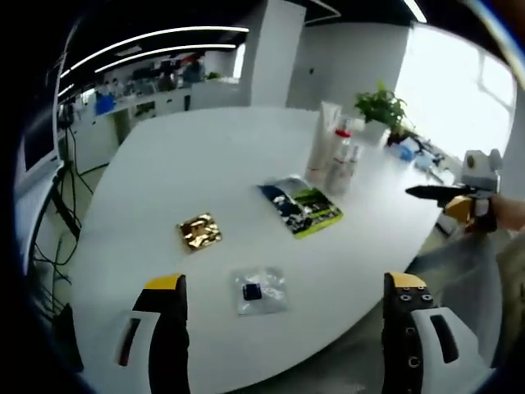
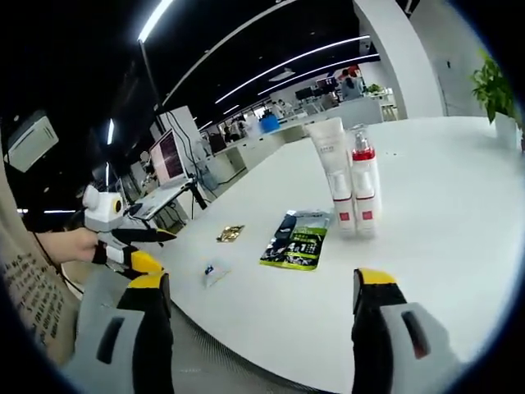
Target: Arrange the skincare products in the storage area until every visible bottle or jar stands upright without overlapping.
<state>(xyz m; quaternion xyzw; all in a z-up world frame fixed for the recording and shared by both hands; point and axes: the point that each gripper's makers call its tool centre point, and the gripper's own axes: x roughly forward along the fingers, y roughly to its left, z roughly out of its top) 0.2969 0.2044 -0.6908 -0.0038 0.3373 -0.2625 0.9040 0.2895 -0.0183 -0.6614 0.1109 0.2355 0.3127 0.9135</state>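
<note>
White tabletop (image 1: 205,156), rounded edge. Left claw (image 1: 284,308) hangs over the near edge, jaws wide apart, nothing between them. Right claw (image 2: 261,297) likewise spread wide and empty, held just off the tabletop's (image 2: 443,205) edge.

Skincare items stand upright in a tight cluster on the far side in the left gripper view: a white tube (image 1: 322,139) and a bottle (image 1: 342,158) with a red cap, just beside each other. In the right gripper view the tube (image 2: 330,168) and bottle (image 2: 363,185) appear touching or nearly so; cannot tell if a third item is behind.

Lying flat nearer the edge: a green-and-dark sachet (image 1: 301,205), a gold foil packet (image 1: 200,231), a small clear packet (image 1: 259,290). All three well apart from the bottles.

Potted plant (image 1: 380,108) beyond the cluster.
</note>
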